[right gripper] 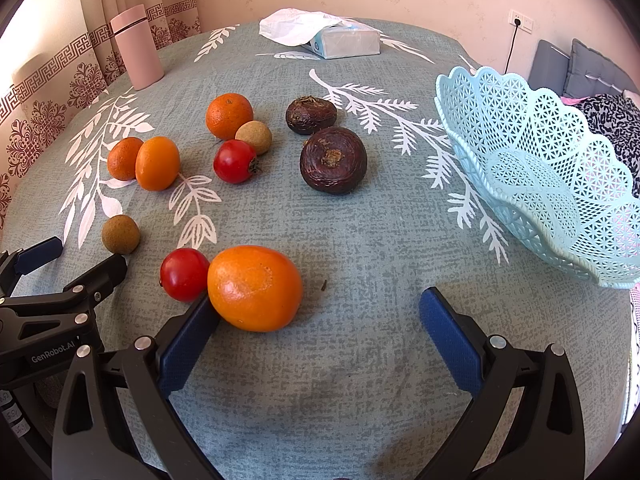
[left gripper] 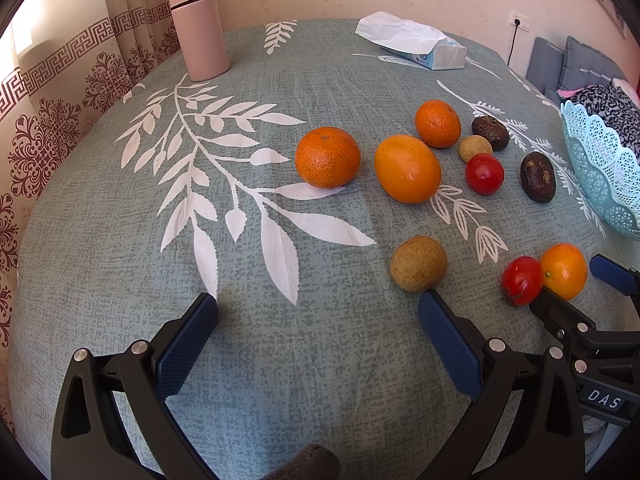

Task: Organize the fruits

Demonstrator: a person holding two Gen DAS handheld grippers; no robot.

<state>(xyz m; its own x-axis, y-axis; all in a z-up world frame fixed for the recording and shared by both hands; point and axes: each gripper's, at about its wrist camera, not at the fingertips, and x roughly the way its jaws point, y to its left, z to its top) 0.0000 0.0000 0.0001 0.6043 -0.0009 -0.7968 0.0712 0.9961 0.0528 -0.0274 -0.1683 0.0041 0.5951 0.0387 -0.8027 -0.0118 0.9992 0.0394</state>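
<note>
Fruits, orange, red, brown and tan [right gripper: 254,287], lie scattered on the leaf-patterned bench [right gripper: 360,240]; pale blue lattice plastic basket [right gripper: 532,168] holds none. Both hand-held grippers, left [left gripper: 318,312] and right [right gripper: 320,304], stand apart, unloaded.

Ten fruits lie loose on the cloth, and beside them a pale blue lattice basket [right gripper: 532,168] with a scalloped rim sits tilted at the table's right edge. Nearest, a smooth orange [right gripper: 255,288] touches a red tomato [right gripper: 184,274], with a tan round fruit [right gripper: 120,234] just left. Farther back, a rough-skinned mandarin [right gripper: 124,159] presses against a glossy orange fruit [right gripper: 157,163]. Another mandarin [right gripper: 229,116], a small tan fruit [right gripper: 253,137] and a second tomato [right gripper: 235,161] cluster together. Two dark brown wrinkled fruits [right gripper: 333,160] [right gripper: 311,114] rest apart, closest to the basket
</note>
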